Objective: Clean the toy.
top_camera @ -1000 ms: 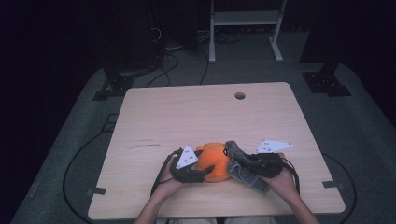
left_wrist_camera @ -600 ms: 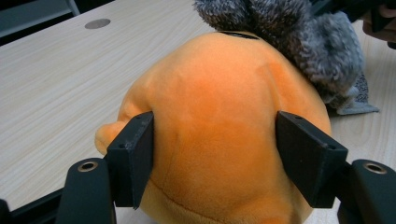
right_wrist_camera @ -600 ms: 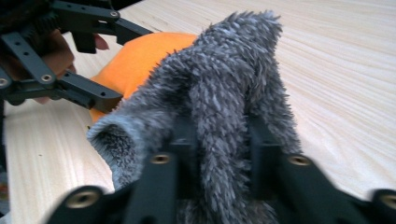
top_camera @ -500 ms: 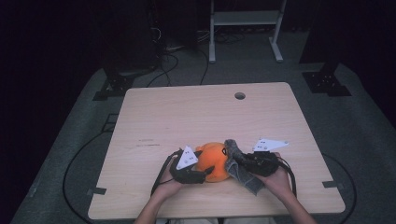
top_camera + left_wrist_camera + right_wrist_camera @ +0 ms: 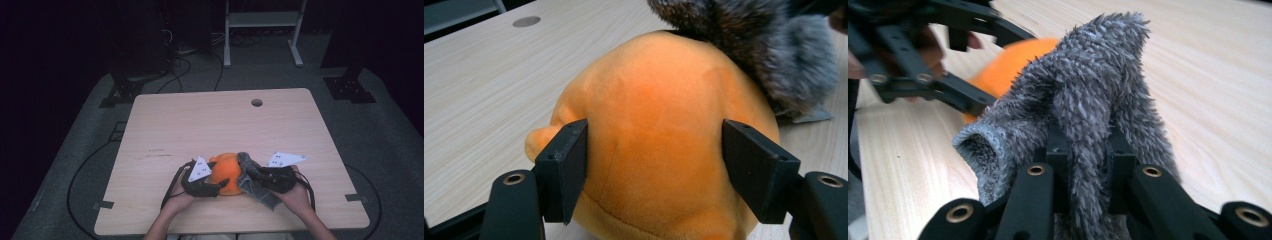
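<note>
An orange plush toy (image 5: 226, 172) sits on the wooden table (image 5: 200, 125) near its front edge. My left gripper (image 5: 216, 186) holds it from the left, and in the left gripper view both pads press into the sides of the plush toy (image 5: 659, 135). My right gripper (image 5: 257, 177) is shut on a grey fuzzy cloth (image 5: 265, 197). Its jaws have just been closing with the cloth (image 5: 1098, 75) pinched between them. The cloth drapes against the right side of the toy (image 5: 1008, 62), and its fuzzy edge (image 5: 764, 50) shows behind the plush.
A round cable hole (image 5: 256, 102) lies near the table's far edge. A white-legged stand (image 5: 260, 30) and cables are on the dark floor beyond the table. The other hand's gripper frame (image 5: 923, 75) sits close at the upper left of the right gripper view.
My right hand has shifted slightly left toward the plush toy with the cloth in its jaws. The left hand and the toy have stayed put.
</note>
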{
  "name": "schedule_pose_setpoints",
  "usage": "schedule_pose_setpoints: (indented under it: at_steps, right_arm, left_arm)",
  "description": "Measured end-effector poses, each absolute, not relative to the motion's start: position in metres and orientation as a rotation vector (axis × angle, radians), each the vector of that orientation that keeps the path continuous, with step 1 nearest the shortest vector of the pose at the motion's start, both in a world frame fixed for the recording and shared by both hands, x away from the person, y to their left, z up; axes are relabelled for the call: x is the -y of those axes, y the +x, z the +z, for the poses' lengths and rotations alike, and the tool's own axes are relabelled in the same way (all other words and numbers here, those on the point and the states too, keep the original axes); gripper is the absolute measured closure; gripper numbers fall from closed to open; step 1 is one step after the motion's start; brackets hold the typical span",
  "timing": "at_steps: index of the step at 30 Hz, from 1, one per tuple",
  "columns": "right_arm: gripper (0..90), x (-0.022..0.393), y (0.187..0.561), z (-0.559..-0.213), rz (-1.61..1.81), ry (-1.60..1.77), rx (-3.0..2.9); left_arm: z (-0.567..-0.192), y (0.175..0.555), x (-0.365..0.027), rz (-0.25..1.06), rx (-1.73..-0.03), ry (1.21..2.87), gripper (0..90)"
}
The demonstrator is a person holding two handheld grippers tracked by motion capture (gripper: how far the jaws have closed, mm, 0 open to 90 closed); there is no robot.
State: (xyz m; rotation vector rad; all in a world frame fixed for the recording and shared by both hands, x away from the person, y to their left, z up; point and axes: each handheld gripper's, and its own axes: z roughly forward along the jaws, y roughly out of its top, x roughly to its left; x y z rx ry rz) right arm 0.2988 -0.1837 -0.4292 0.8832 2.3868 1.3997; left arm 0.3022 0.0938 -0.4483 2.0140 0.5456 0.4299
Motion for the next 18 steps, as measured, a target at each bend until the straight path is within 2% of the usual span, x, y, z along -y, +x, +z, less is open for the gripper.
schedule_pose_setpoints:
  at_steps: [7, 12, 15, 18]
  right_arm:
    - [77.4, 0.200, 0.299, -0.433, 1.371, 0.977, -2.366]
    - [77.4, 0.184, 0.284, -0.418, 1.463, 0.842, -2.365]
    - [77.3, 0.173, 0.289, -0.427, 1.406, 0.823, -2.403]
    - [77.5, 0.185, 0.297, -0.433, 1.391, 0.914, -2.381]
  left_arm:
    - [-0.450, 0.300, -0.093, 0.458, -0.558, 2.002, 27.9]
    - [-0.451, 0.303, -0.092, 0.444, -0.580, 1.990, 28.0]
    - [-0.450, 0.302, -0.093, 0.450, -0.573, 2.001, 28.3]
    - [-0.450, 0.303, -0.092, 0.440, -0.585, 1.988, 28.3]
